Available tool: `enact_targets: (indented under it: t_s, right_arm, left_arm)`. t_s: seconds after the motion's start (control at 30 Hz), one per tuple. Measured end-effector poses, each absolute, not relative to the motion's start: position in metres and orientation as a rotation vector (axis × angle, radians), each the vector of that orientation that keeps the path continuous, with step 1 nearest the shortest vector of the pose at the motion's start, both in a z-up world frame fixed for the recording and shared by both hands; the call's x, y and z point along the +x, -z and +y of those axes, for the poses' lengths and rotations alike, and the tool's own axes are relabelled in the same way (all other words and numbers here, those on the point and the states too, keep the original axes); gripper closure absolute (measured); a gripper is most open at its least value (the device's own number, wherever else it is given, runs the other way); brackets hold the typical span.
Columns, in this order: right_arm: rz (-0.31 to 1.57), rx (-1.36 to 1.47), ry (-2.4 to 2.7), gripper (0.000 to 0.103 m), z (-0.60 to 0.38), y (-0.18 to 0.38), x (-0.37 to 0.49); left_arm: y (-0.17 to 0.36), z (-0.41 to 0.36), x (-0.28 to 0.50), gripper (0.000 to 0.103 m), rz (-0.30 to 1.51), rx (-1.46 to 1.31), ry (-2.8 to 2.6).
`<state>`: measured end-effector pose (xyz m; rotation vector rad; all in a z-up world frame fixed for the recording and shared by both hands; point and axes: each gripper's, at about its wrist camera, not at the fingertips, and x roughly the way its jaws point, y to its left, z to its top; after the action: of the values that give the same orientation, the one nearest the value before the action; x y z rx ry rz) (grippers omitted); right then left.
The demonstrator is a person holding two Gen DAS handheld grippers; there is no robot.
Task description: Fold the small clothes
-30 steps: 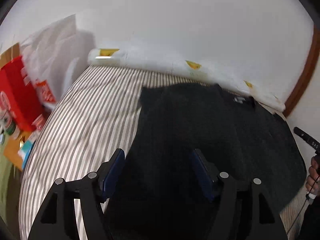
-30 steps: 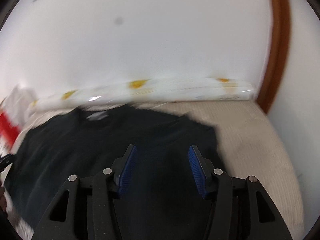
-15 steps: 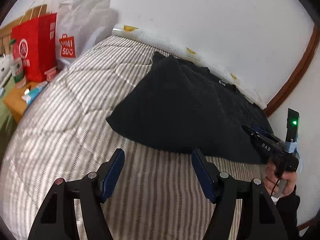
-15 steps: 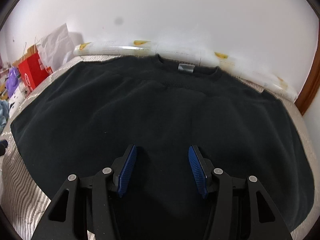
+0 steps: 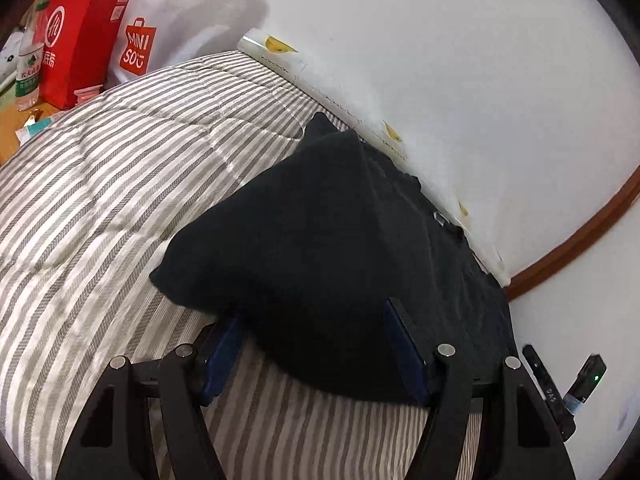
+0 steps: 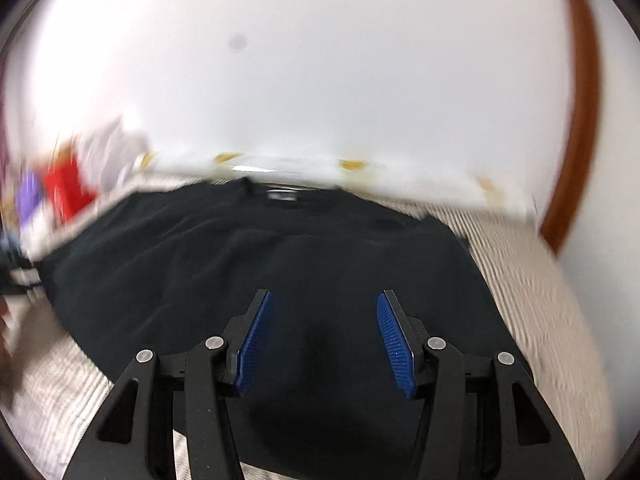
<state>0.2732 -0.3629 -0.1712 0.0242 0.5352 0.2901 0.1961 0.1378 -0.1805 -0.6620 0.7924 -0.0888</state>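
Left hand-held gripper [image 5: 316,350] has closed in on the hem of the black sweater [image 5: 340,248] spread on the striped bed [image 5: 100,184], both hand-held grippers gaping, gripping nothing; fold not yet started.

Right gripper [image 6: 322,336], jaws apart, above black sweater [image 6: 224,256] on striped bedcover [image 6: 532,280].

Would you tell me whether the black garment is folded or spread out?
Spread out: the black garment lies flat on the striped bed, collar visible.
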Motion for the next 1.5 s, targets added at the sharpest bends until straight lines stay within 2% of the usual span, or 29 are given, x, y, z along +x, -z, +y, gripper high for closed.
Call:
enact_targets:
  t_s: [0.1,0.2,0.27,0.47,0.7,0.97,1.17,1.4,1.43,1.5]
  right_arm:
    - [0.596,0.156,-0.232,0.049,-0.395,0.179,0.287]
    - [0.590,0.176,-0.182,0.049,-0.407,0.178,0.289]
    - [0.585,0.161,-0.164,0.049,-0.408,0.178,0.288]
    - [0.571,0.120,-0.148,0.049,-0.405,0.177,0.288]
    - [0.553,0.114,-0.116,0.049,-0.414,0.171,0.288]
    - [0.561,0.207,-0.020,0.049,-0.459,0.173,0.297]
    - [0.565,0.283,0.044,0.049,-0.490,0.177,0.297]
    - [0.586,0.306,0.017,0.049,-0.490,0.182,0.298]
    - [0.587,0.303,0.009,0.049,-0.487,0.181,0.297]
    - [0.593,0.294,-0.016,0.049,-0.480,0.180,0.298]
  left_arm:
    - [0.178,0.131,0.205,0.039,0.799,-0.618,0.053]
    - [0.177,0.125,0.213,0.048,0.802,-0.600,0.000]
    - [0.176,0.125,0.215,0.060,0.794,-0.608,-0.025]
    - [0.150,0.120,0.201,0.073,0.688,-0.562,-0.055]
    - [0.092,0.066,0.197,0.077,0.581,-0.360,-0.057]
    - [0.042,-0.051,0.204,0.085,0.511,-0.162,0.122]
    - [0.072,-0.143,0.222,0.088,0.614,-0.091,0.303]
    - [0.121,-0.176,0.223,0.087,0.712,0.001,0.362]
    - [0.121,-0.174,0.222,0.086,0.713,0.004,0.379]
    - [0.117,-0.166,0.219,0.076,0.719,-0.016,0.453]
